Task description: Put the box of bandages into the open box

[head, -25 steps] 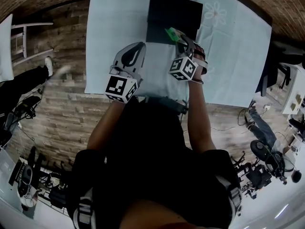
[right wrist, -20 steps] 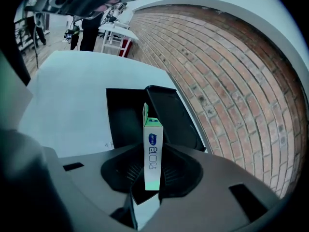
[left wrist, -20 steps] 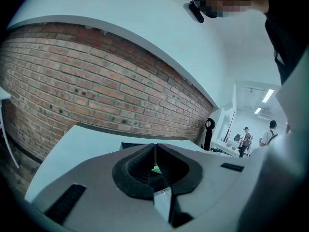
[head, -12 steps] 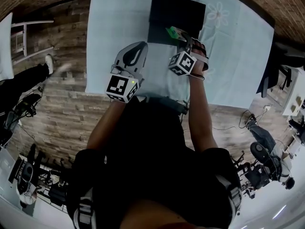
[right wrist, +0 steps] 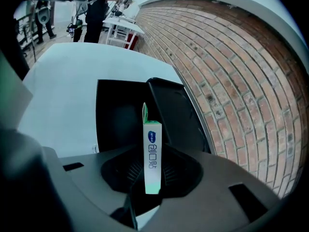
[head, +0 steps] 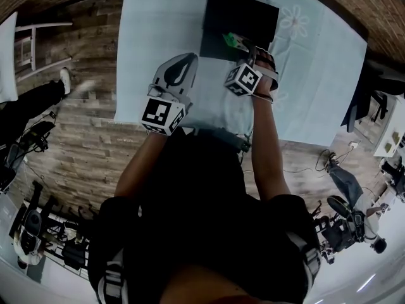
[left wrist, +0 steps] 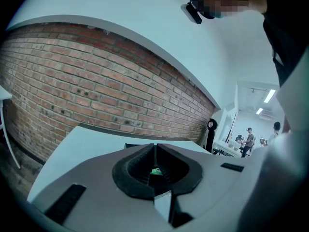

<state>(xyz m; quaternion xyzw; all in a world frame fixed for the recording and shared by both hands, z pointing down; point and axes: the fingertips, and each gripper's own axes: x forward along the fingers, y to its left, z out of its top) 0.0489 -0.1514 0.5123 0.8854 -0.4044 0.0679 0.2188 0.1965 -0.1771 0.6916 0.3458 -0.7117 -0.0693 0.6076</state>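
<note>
The person's right gripper (head: 243, 50) is clamped on the box of bandages (right wrist: 152, 153), a narrow white-and-green carton. In the right gripper view the two jaws press on its flat sides, and it stands upright between them with blue print on its thin face and a small green flap raised at its top end. The gripper tilts steeply down toward the table.

The open box (right wrist: 118, 117) is black and lies on the pale tablecloth (head: 158, 30), at 12 o'clock from the right gripper in the head view. Its lid (right wrist: 176, 115) stands open at the 3 o'clock side of the tray in the right gripper view, on the side of the brick wall (right wrist: 231, 81). In the head view the carton's tip shows against the open box's 6 o'clock edge, toward its 5 o'clock corner. Whether it has passed below the rim cannot be told, and no view shows it touching the black box.

The left gripper (left wrist: 155, 151) is at about 8 o'clock from the right one, over bare cloth and well clear of the open box. Its jaws are together with their tips meeting, and nothing is gripped between them. It points nearly level, along the table toward the wall.

Each gripper's marker cube faces up toward the head camera, the left cube (head: 161, 114) near the table's 6 o'clock edge. Wooden floor (head: 82, 144) surrounds the table.
</note>
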